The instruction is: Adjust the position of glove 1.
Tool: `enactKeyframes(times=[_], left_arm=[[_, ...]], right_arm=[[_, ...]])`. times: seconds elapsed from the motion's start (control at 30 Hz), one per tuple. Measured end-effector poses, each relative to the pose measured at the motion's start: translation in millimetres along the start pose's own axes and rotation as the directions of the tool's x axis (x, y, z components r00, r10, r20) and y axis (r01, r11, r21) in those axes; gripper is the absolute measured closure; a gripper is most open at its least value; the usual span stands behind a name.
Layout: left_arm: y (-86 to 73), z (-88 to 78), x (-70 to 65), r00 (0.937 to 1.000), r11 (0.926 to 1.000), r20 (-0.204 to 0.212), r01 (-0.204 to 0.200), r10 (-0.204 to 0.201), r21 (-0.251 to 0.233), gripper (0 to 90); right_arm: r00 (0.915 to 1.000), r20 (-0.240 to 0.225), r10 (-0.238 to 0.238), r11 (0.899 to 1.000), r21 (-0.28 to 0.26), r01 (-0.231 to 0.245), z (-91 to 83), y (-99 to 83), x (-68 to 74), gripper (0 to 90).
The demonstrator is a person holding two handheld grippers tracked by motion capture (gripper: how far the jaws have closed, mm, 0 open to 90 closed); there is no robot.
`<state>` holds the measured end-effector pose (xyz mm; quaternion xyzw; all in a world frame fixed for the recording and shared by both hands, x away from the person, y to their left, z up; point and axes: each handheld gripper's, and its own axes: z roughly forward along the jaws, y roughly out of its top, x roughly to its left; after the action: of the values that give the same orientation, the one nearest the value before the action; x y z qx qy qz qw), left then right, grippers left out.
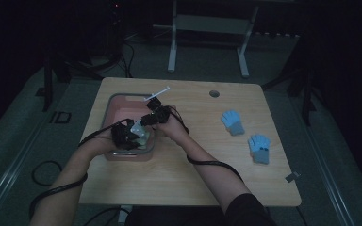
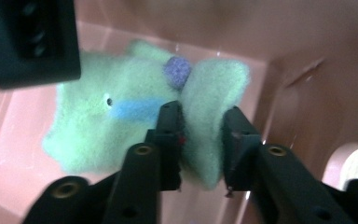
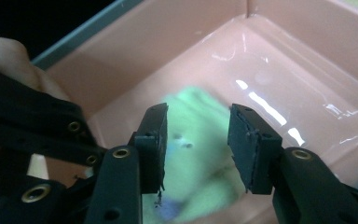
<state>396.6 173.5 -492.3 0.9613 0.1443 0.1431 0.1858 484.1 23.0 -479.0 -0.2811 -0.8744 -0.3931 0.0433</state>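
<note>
Looks barely underway: left gripper (image 2: pixel 200 140) pinches the green felt toy (image 2: pixel 121 121) inside the pink tub (image 1: pixel 109 107), right gripper (image 3: pixel 196 140) hovers open above it, blue gloves (image 1: pixel 232 121) untouched far right.

Glossy, smooth pink plastic tub (image 3: pixel 279 84), with bright highlights along its floor. Fuzzy, felt-like pale green soft toy (image 2: pixel 121 116), matt, with a purple woolly nose. Matt light wood-look tabletop (image 1: pixel 188 174); knitted blue gloves (image 1: pixel 245 134) at right of frame.

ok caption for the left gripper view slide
Left hand-held gripper pinching a pale green plush toy inside a pink tub.
</note>
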Motion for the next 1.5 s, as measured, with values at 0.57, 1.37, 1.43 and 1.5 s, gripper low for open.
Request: enactKeyframes(times=[0.57,1.37,1.43,1.5], left_arm=[[9.2,-33.9,0.8,0.9613,0.957,-0.092,0.244,-0.26,-0.157,13.9],[64.5,-28.2,-55.4,0.9712,0.9283,0.033,0.235,-0.236,-0.288,3.4],[66.7,-26.1,-59.5,0.9728,0.9278,0.042,0.23,-0.228,-0.294,2.0],[68.5,-24.0,-63.9,0.9739,0.9247,0.049,0.226,-0.222,-0.306,2.0]], right_arm=[[0.9986,-0.004,-0.052,0.995,-0.089,0.051,-57.2,-19.9,3.4,44.6],[0.9986,0.004,-0.053,0.994,-0.099,0.053,-106.5,-84.7,-16.5,20.9],[0.9984,0.018,-0.054,0.994,-0.093,0.055,-108.0,-89.3,-18.9,20.9],[0.9989,0.014,-0.046,0.995,-0.091,0.047,-109.4,-95.0,-22.1,20.9]])
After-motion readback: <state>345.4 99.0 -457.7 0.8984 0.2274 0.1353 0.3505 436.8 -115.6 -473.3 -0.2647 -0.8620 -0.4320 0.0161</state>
